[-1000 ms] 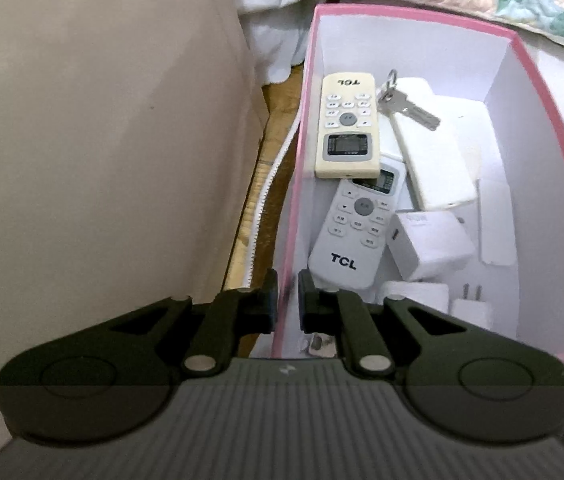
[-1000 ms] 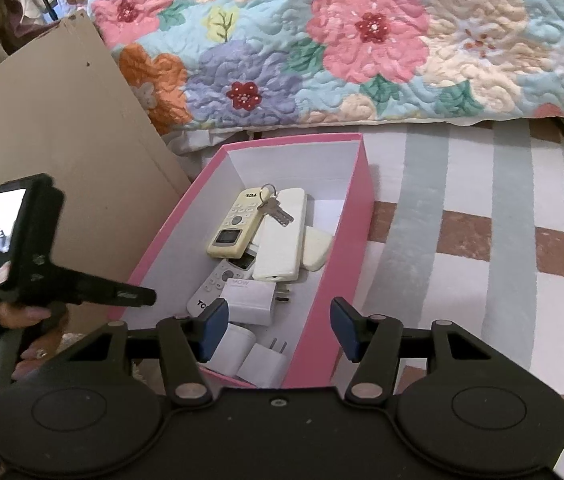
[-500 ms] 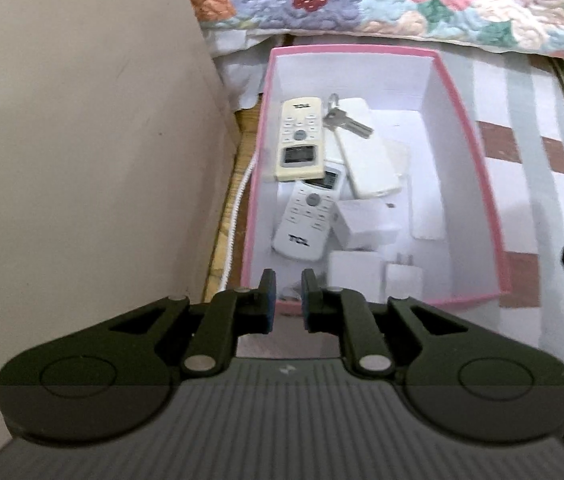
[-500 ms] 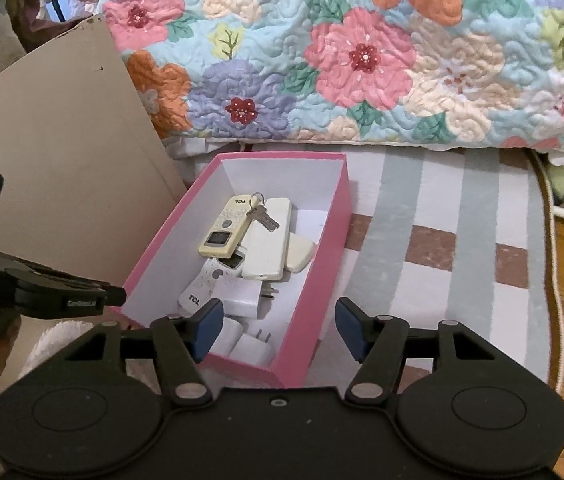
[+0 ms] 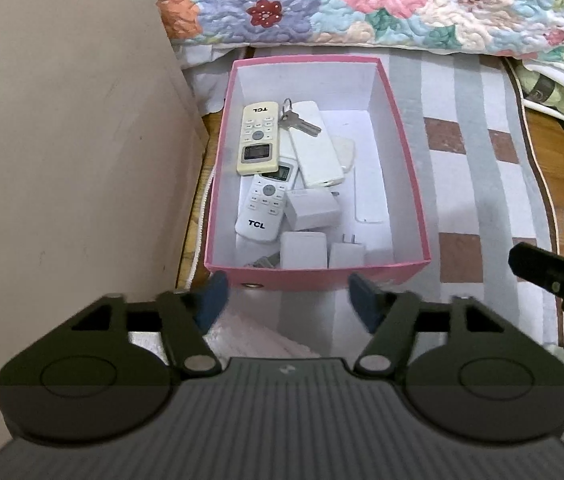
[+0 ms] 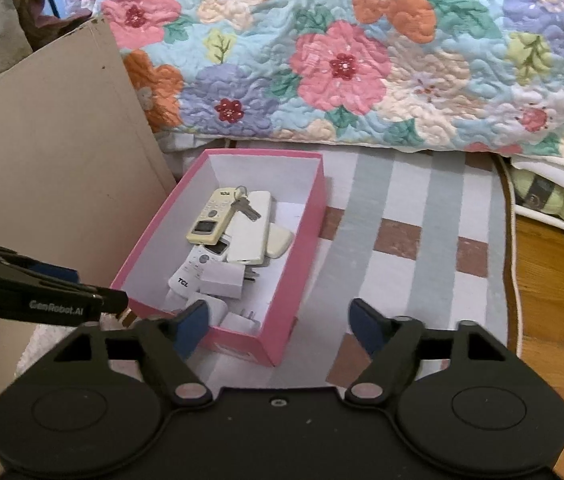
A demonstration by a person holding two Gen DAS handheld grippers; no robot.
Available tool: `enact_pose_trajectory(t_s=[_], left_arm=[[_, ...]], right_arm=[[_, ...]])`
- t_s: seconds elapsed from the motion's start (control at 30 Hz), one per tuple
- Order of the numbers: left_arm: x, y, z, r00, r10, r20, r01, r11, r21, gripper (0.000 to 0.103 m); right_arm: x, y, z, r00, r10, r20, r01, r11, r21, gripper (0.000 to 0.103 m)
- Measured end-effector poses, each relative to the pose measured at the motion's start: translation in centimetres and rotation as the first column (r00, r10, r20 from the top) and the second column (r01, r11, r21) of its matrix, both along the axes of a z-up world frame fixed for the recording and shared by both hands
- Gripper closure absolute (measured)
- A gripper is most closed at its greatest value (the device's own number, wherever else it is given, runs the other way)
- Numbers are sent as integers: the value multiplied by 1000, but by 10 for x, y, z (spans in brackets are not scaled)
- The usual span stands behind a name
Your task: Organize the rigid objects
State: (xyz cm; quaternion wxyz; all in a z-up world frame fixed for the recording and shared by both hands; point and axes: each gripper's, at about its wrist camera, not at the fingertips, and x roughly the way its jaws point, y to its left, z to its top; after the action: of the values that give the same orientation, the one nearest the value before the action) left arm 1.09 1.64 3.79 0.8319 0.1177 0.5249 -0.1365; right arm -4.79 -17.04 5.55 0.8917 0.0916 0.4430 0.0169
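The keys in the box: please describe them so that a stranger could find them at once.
Find the pink box on the striped rug beside the flowered quilt. At its far end, the keys lie across the cream remote and a long white remote. They are the only metal thing on a ring.

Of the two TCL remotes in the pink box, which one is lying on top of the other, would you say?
The cream remote, nearer the box's far end. Its lower edge overlaps the screen end of the white remote, which lies beneath it, closer to the grippers.
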Motion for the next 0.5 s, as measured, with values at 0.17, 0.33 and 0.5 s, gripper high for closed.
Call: enact_pose_trajectory(t_s=[0.17,0.33,0.5], left_arm=[[-5,-3,6,1000,-3,6,3,1000,-3,17],[-5,-9,5,999,1,-42,1,1000,27,12],[-3,-14,-3,995,10,-102,-5,999,51,11]], right_arm=[[1,-5,1,995,-90,-48,90,996,-5,9],[4,-10,-3,988,-120,-96,120,993,-9,9],[2,-16,-4,982,-146,-122,149,989,16,9]])
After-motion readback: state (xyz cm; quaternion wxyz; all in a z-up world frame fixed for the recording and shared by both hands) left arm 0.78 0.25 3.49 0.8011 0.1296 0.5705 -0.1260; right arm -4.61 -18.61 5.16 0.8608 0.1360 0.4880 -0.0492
